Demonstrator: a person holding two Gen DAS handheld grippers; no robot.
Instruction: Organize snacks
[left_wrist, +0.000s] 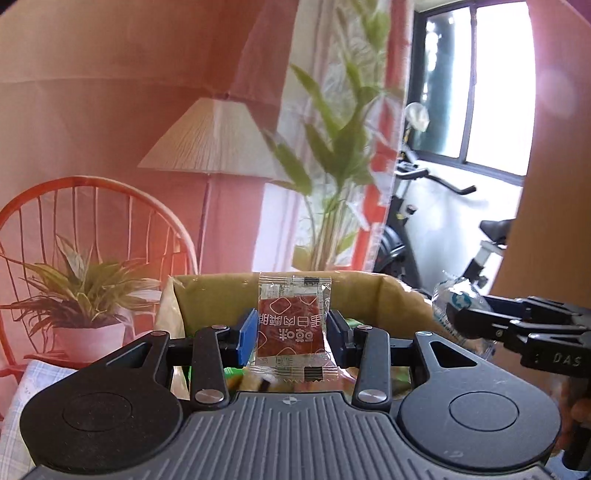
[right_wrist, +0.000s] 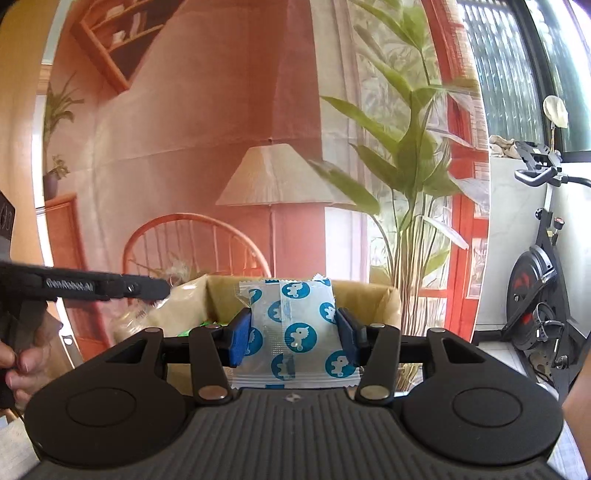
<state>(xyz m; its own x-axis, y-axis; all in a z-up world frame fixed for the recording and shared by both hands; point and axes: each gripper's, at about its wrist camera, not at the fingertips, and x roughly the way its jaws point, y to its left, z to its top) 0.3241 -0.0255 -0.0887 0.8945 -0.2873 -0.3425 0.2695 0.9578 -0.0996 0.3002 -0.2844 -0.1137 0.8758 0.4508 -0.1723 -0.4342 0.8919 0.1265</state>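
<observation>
My left gripper (left_wrist: 291, 332) is shut on a small clear packet with a red-brown filling and white print (left_wrist: 290, 325), held upright between the blue pads. My right gripper (right_wrist: 293, 332) is shut on a white packet with blue round animal logos (right_wrist: 295, 332), also upright. Both are held up in front of a tan paper bag (left_wrist: 218, 295) (right_wrist: 373, 295) whose open top shows behind the packets. In the left wrist view the right gripper (left_wrist: 454, 319) enters from the right with its packet (left_wrist: 448, 299). The left gripper's finger (right_wrist: 147, 288) crosses the right wrist view from the left.
A backdrop with a printed lamp (left_wrist: 214, 144), rattan chair (left_wrist: 92, 229) and plants hangs behind the bag. An exercise bike (right_wrist: 539, 306) stands by the window at the right. A checked cloth (left_wrist: 33, 391) lies at lower left. A hand (right_wrist: 18, 369) grips the left tool.
</observation>
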